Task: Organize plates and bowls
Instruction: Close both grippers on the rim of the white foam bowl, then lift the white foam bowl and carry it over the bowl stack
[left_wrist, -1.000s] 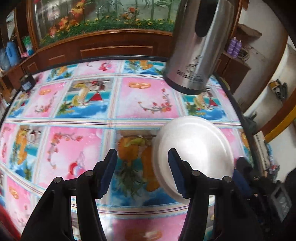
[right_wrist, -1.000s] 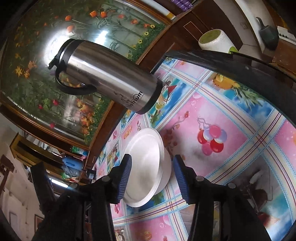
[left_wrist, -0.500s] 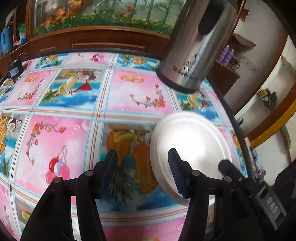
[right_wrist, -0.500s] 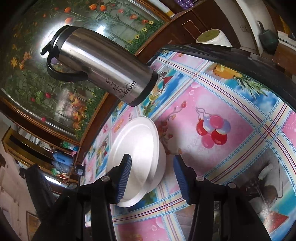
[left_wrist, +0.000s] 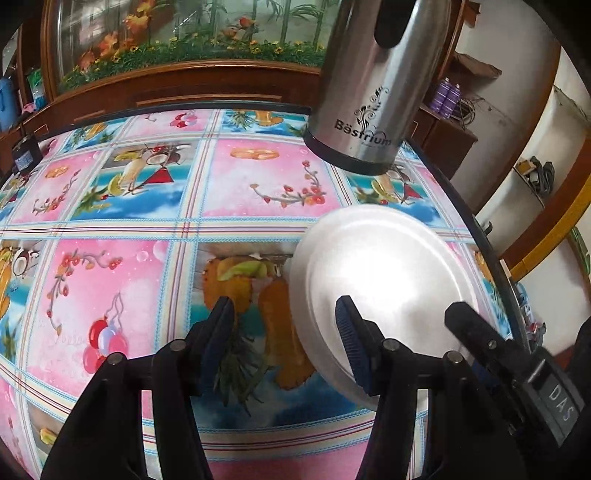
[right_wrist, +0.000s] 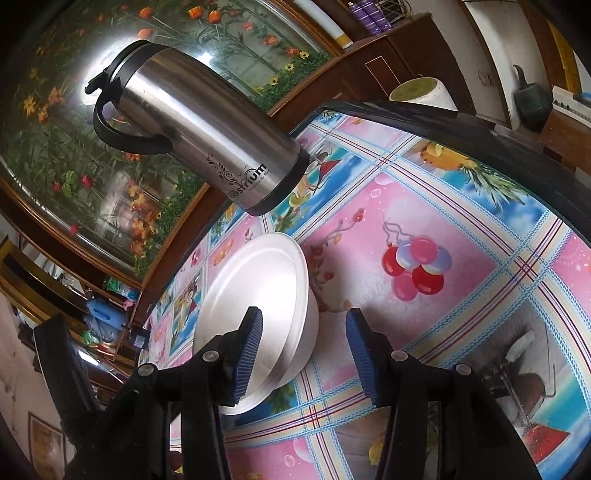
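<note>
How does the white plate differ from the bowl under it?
The white plate is flat and shallow; the bowl has a deeper, curved wall. The plate lies on top, its rim overhanging the bowl; the bowl sits on the tablecloth, mostly hidden. Both are plain white and round.

Left hand-held gripper (left_wrist: 284, 338): black arms, blue ribbed pads, silver screws.

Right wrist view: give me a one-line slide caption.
Open right gripper poised beside a white plate resting on a white bowl, steel flask behind.
</note>
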